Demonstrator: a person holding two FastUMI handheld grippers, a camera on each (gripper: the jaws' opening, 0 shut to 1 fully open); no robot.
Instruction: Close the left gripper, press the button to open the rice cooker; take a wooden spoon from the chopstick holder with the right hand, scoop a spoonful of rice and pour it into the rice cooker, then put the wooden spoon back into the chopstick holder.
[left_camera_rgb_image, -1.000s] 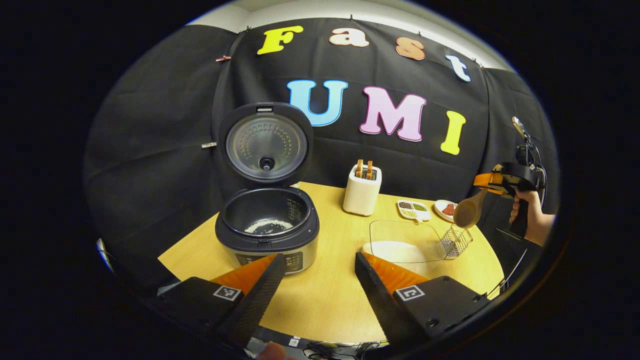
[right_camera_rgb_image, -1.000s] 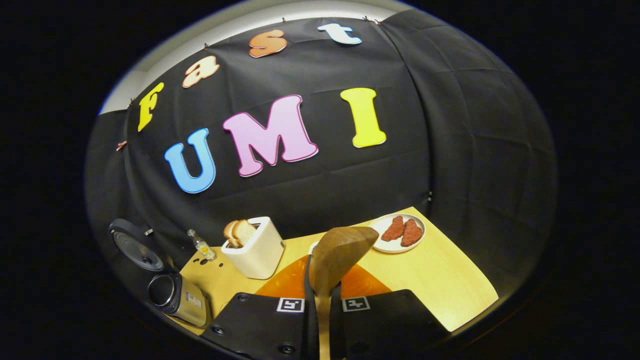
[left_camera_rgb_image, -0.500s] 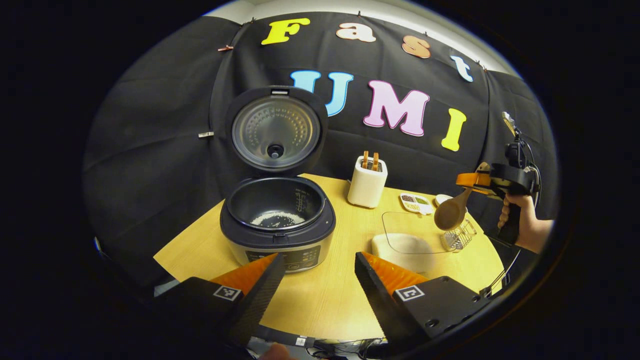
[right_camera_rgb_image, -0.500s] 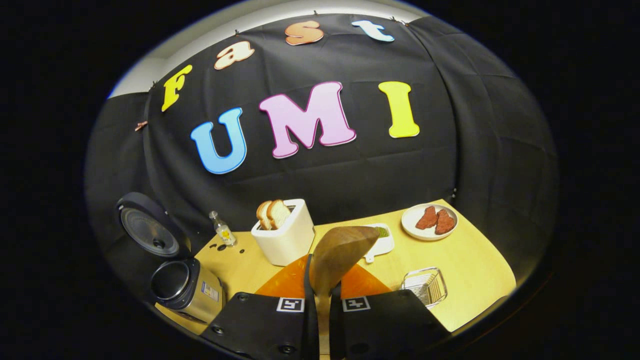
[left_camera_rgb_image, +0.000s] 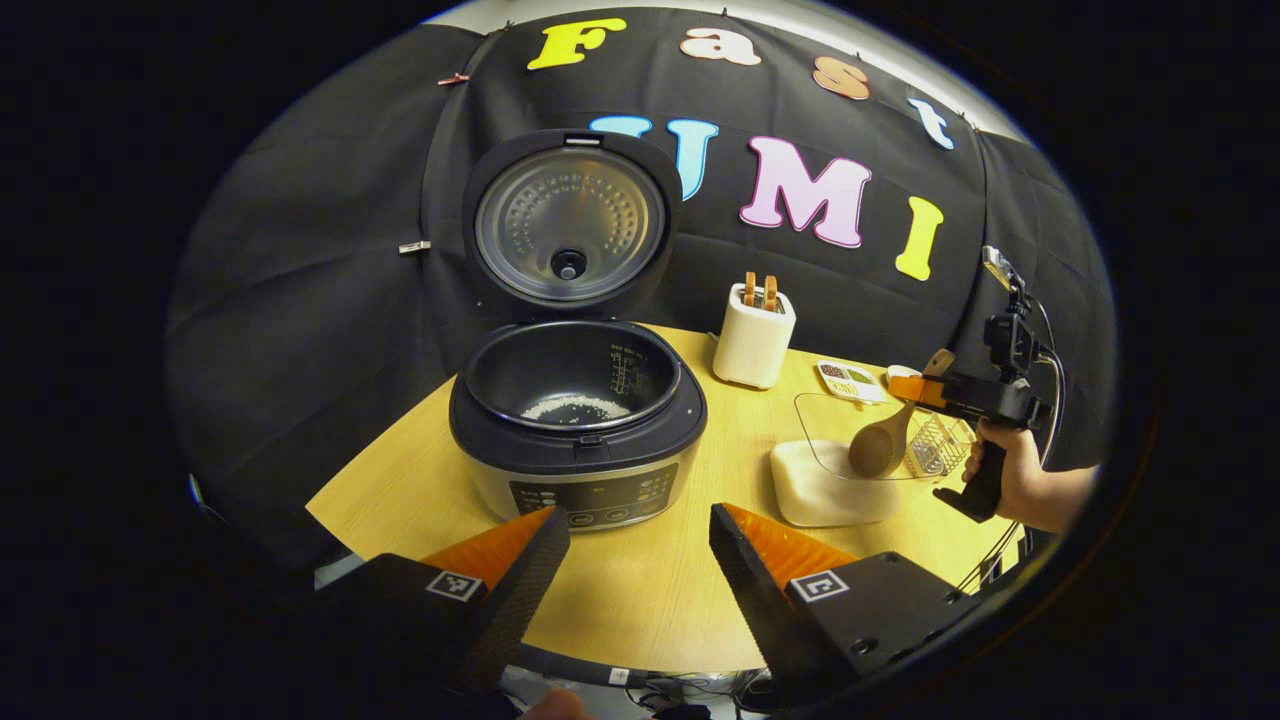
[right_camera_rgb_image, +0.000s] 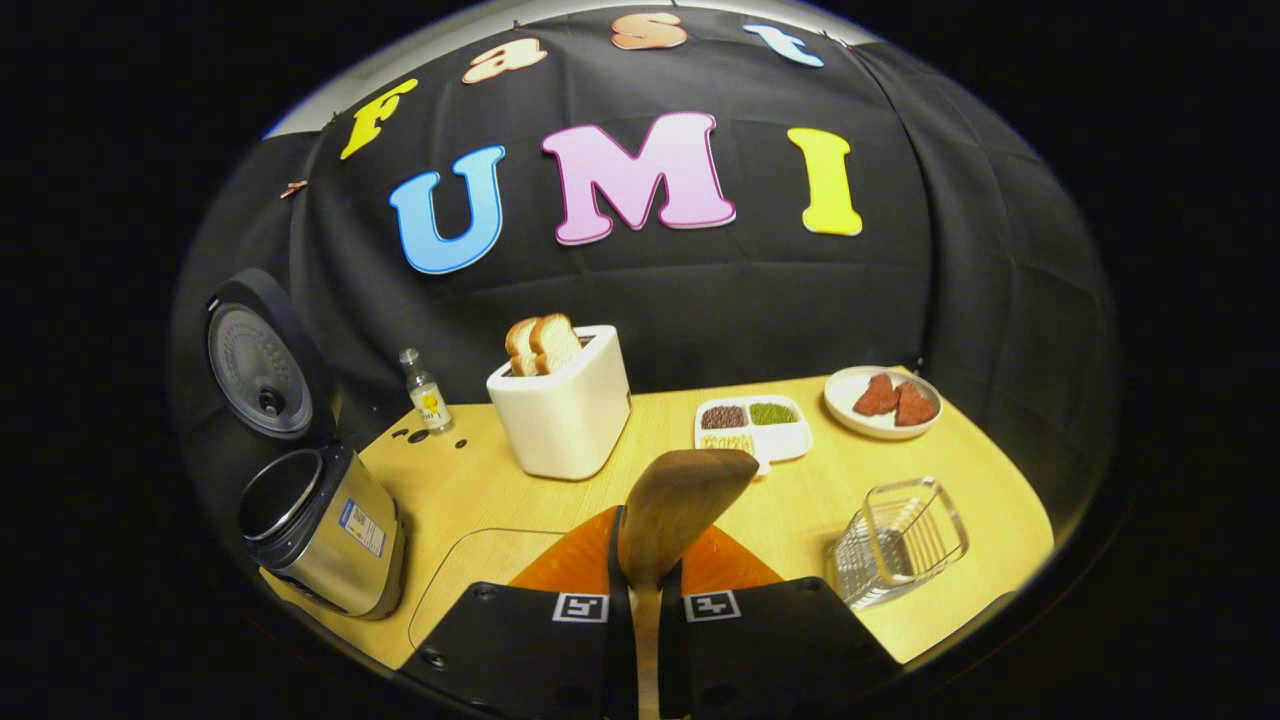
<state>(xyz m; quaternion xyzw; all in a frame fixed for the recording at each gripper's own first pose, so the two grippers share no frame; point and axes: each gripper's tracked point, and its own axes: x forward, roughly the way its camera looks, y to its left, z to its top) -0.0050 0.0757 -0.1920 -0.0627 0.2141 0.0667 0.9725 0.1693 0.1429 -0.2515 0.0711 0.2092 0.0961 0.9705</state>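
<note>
The right gripper (right_camera_rgb_image: 645, 600) is clamped on the wooden spoon (right_camera_rgb_image: 680, 505), the left gripper (left_camera_rgb_image: 635, 560) gapes before the open rice cooker (left_camera_rgb_image: 577, 420), whose panel print is unreadable.

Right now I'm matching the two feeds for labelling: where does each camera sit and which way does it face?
Left gripper view: rides the left gripper, jaws apart, facing the open silver rice cooker; a hand holds the right gripper farther off.
Right gripper view: rides the right gripper, clamped on the wooden spoon, facing the white toaster.
Both share cooker, toaster, spoon and clear wire chopstick holder.
</note>
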